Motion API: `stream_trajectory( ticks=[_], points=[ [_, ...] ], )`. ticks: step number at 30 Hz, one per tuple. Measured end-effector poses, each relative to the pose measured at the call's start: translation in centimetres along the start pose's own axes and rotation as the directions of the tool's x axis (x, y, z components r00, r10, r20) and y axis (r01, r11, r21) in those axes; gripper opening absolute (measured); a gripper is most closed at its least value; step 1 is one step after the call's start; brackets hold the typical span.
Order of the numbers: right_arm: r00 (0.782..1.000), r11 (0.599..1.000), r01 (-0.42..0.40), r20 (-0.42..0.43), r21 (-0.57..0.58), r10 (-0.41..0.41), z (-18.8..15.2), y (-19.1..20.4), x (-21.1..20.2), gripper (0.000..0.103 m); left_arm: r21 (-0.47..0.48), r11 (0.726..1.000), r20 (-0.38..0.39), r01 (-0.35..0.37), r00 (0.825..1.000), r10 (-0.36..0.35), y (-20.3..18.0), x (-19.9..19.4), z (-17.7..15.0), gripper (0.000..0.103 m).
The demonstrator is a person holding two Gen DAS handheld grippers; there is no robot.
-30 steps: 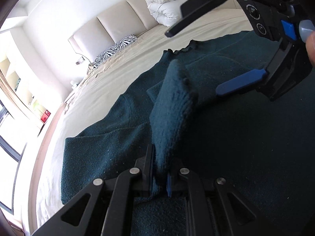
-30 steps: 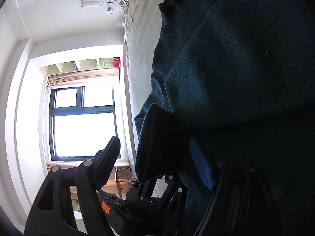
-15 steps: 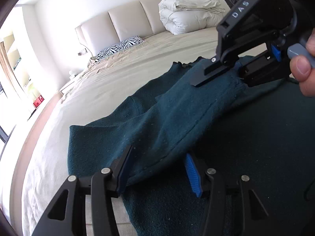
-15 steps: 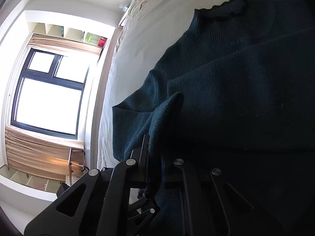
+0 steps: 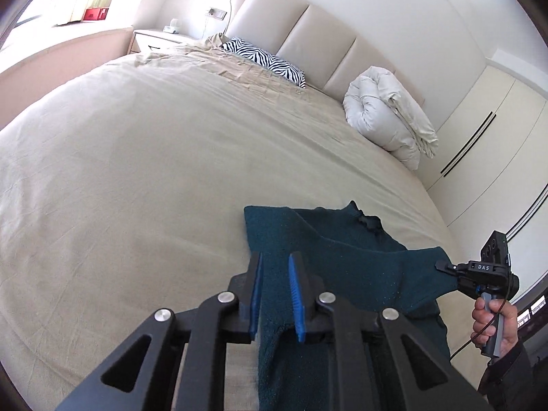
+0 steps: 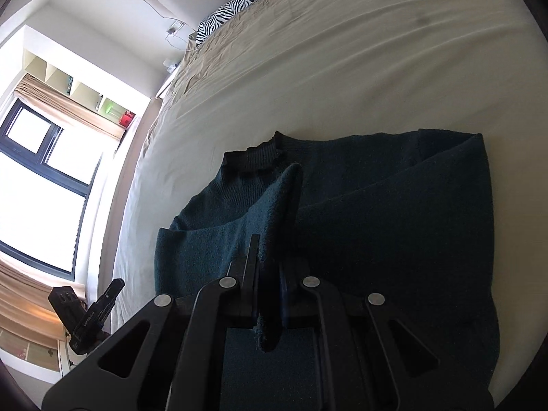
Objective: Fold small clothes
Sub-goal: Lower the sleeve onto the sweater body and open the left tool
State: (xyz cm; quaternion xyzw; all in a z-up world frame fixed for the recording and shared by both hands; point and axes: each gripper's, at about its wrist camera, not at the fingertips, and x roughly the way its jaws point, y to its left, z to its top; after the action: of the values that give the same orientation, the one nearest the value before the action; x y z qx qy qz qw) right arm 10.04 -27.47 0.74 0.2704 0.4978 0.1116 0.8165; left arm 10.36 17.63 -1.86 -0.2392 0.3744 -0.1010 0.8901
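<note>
A dark teal knit sweater (image 5: pixel 346 257) lies on the beige bed (image 5: pixel 137 171), its collar (image 6: pixel 255 156) toward the headboard. My left gripper (image 5: pixel 275 275) is open, its blue pads either side of the sweater's left edge, fabric lying between them unclamped. My right gripper (image 6: pixel 270 267) is shut on a fold of the sweater (image 6: pixel 284 198), likely a sleeve, and lifts it over the body. In the left wrist view the right gripper (image 5: pixel 445 269) holds a stretched corner of the fabric at the right. The left gripper (image 6: pixel 102 303) shows at lower left in the right wrist view.
A zebra-print pillow (image 5: pixel 263 60) and a rolled white duvet (image 5: pixel 387 116) lie by the padded headboard (image 5: pixel 308 30). A nightstand (image 5: pixel 154 39) stands at the far left, a window (image 6: pixel 37 178) beyond, white wardrobes (image 5: pixel 489 157) to the right.
The left gripper let go of the sleeve a second ago and now stands open at the sweater's left edge. The right gripper closed on a fold and pulled it rightward.
</note>
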Motion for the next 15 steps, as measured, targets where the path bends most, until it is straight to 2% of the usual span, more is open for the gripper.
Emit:
stream_trajectory(
  ticks=[3, 6, 9, 15],
  points=[
    [0.999, 0.998, 0.05, 0.007, 0.04, -0.05, 0.3, -3.0, 0.2, 0.007, -0.029, 0.999, -0.028, 0.033, 0.999, -0.034, -0.3, 1.2, 0.1, 0.017],
    [0.998, 0.995, 0.063, 0.001, 0.075, -0.064, 0.6, -5.1, 0.7, 0.008, -0.033, 0.998, -0.07, 0.057, 0.996, -0.059, -0.9, 3.1, -0.1, 0.017],
    [0.998, 0.995, 0.061, -0.019, 0.081, -0.06, 0.0, -5.6, 2.0, 0.008, -0.056, 0.994, -0.115, 0.095, 0.988, -0.101, -1.2, 5.3, -0.4, 0.017],
    [0.998, 0.993, 0.061, -0.04, 0.099, -0.057, -1.7, -7.0, 3.8, 0.008, -0.087, 0.99, -0.162, 0.112, 0.979, -0.125, -1.9, 8.5, -0.1, 0.017]
  ],
)
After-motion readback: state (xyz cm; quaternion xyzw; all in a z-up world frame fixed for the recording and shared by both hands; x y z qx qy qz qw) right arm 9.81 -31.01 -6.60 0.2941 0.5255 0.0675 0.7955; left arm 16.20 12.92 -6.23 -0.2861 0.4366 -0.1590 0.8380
